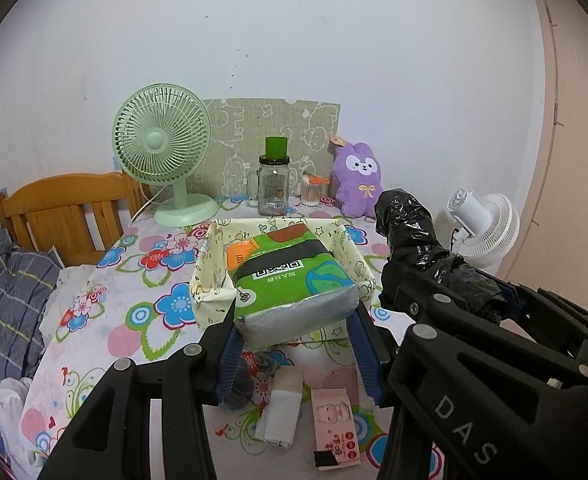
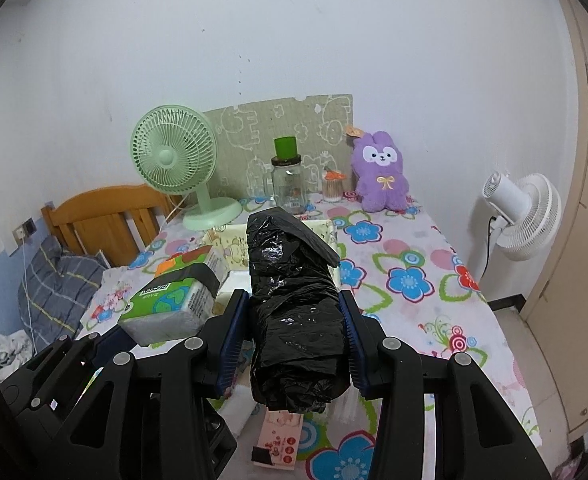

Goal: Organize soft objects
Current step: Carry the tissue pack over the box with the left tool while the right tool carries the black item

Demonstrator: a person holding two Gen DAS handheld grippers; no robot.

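My left gripper (image 1: 294,316) is shut on a green tissue pack (image 1: 290,276) and holds it above the near edge of a cream fabric basket (image 1: 206,276) on the flowered table. My right gripper (image 2: 294,312) is shut on a black plastic bag roll (image 2: 294,300), held above the table beside the basket (image 2: 325,232). The roll also shows in the left wrist view (image 1: 417,236), and the tissue pack in the right wrist view (image 2: 174,300). On the table below lie a pink tissue packet (image 1: 335,432), a white folded cloth (image 1: 282,412) and a grey soft item (image 1: 242,384).
At the back stand a green fan (image 1: 162,152), a glass jar with a green lid (image 1: 274,184), a cotton swab box (image 1: 313,192) and a purple plush rabbit (image 1: 357,180). A white fan (image 1: 485,228) stands right of the table. A wooden bed frame (image 1: 66,212) is at left.
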